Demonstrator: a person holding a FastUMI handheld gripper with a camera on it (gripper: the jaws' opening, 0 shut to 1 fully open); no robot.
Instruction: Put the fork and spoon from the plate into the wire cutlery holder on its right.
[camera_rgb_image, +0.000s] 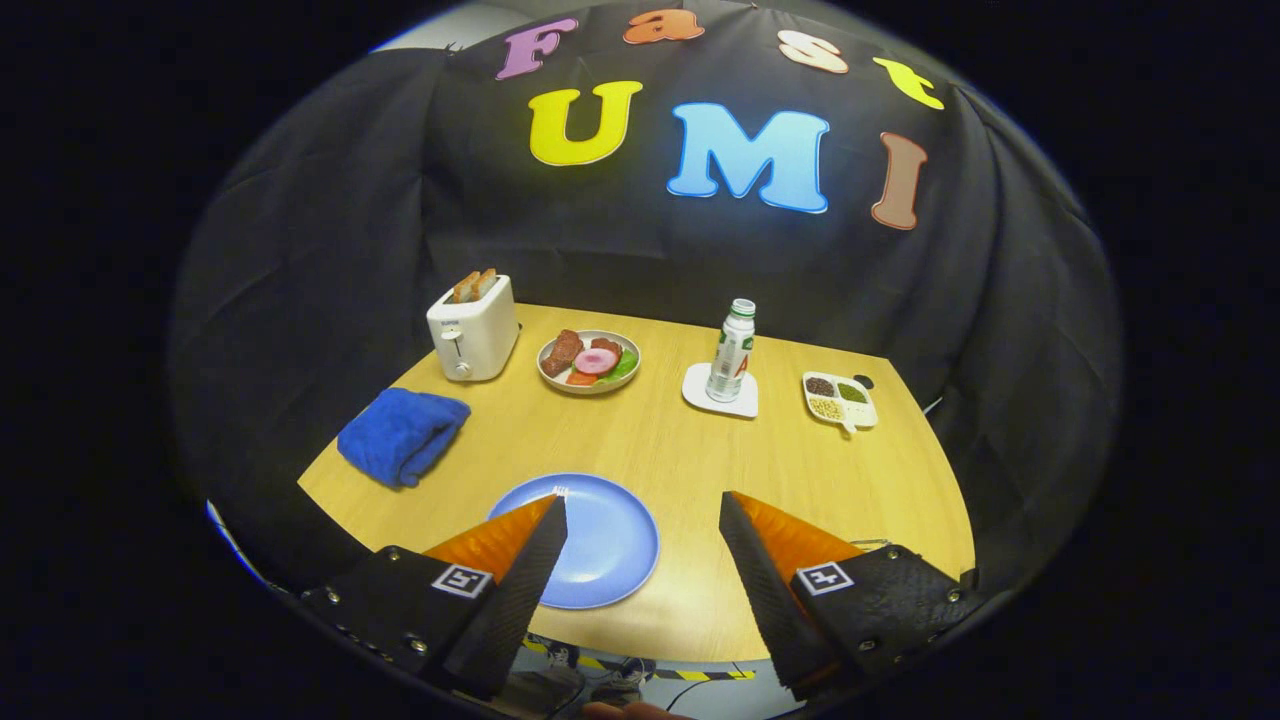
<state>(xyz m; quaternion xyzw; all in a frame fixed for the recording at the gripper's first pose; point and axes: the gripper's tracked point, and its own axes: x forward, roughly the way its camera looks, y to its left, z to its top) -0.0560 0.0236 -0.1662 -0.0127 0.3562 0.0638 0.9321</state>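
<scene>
Claw (642, 510) hangs above the near edge of the desk (700, 450), fingers spread wide, holding nothing. Blue plate (610, 545) sits just ahead, partly under the left finger; the part of it in sight looks bare. No fork or spoon can be made out on it. A thin bit of metal peeks out beside the right finger, right of the plate; possibly the wire holder, but it cannot be told.

Taking the plate as landmark: blue towel (402, 434) to its left; toaster (472, 327) with bread beyond the towel; food plate (589, 361) straight beyond; bottle (732, 350) on a white coaster (720, 392) beyond and right; divided snack dish (840, 399) further right.

Judgement: the cutlery may already be moved, or lies hidden under the fingers. Best to tip the claw down and check plate and holder before closing.

Bottle label too small to read. Square markers on both fingers carry no legible text.
</scene>
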